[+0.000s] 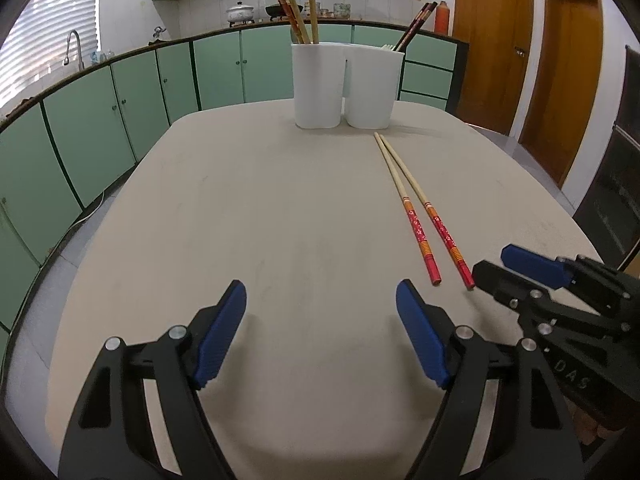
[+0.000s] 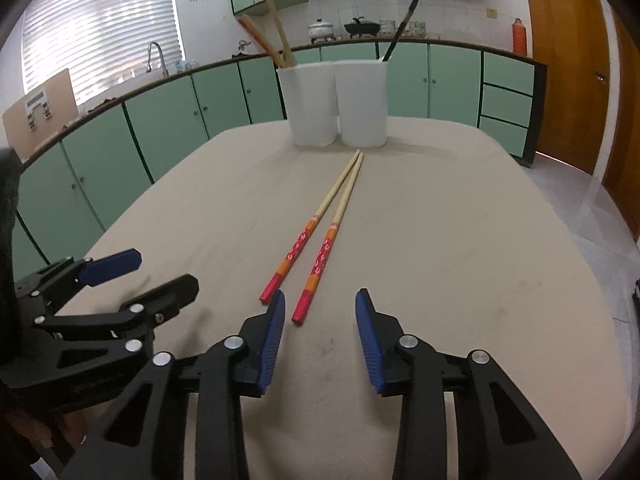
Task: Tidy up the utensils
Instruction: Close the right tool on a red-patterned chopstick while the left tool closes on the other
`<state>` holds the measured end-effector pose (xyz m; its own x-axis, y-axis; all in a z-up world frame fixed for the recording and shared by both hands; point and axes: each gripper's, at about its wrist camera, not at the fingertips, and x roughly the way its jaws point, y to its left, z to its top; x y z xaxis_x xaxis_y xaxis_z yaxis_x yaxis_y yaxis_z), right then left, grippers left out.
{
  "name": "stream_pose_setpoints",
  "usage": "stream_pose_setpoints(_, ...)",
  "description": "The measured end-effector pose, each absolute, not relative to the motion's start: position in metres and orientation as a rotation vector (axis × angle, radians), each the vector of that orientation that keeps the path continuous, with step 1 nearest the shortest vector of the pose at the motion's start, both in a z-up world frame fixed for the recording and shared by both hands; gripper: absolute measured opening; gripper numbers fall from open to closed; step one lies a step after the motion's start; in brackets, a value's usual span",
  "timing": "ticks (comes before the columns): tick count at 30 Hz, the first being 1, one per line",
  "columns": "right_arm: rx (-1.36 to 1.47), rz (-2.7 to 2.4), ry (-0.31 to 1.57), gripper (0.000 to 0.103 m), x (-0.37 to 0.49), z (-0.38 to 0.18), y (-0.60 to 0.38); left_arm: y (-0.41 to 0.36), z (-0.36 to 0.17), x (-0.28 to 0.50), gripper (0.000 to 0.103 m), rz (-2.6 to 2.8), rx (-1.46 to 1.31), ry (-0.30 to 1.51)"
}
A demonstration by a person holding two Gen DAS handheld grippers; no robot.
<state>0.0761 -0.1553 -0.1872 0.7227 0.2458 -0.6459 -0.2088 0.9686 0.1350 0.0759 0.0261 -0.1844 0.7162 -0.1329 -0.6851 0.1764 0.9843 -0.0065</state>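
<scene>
While both grippers hover low over the near edge of the table [image 1: 240, 184], nothing is pinched: the left gripper [image 1: 320, 336] has its ribbed blue pads [image 1: 218, 340] spread wide, and the right gripper [image 2: 320, 336] is spread too, less widely, with the pads flanking the butt of one chopstick. A pair of chopsticks [image 2: 320, 236] lies flat right of the tabletop's centre, pale bare wood at the tapered tips, glossy red-orange patterned handles toward the near edge, tips almost meeting just short of the holder. That white utensil holder [image 1: 346, 84], smooth matte plastic with two rounded compartments, stands at the far edge; plain wooden and red-patterned sticks lean out of its left cup, dark ones from the right. Contents below the rims are hidden. Tabletop is beige, dull, faintly scuffed, corners rounded; its near edge is cut off by the black gripper frames.
</scene>
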Motion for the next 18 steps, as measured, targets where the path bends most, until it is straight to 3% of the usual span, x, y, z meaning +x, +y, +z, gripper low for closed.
stream_pose_setpoints(12,0.016,0.228,0.743,0.026,0.0810,-0.1928,-0.1461,0.0335,-0.1838,0.0776,0.075,-0.177,0.032,0.737)
stream_pose_setpoints(16,0.018,0.223,0.741,0.010,0.0826,-0.1940,-0.1486,0.0317,-0.1834,0.0789,0.075,-0.180,0.030,0.736)
stream_pose_setpoints(18,0.025,0.228,0.742,0.008,0.0826,-0.1940,-0.1511,0.0289,-0.1826,0.0794,0.075,-0.185,0.033,0.735)
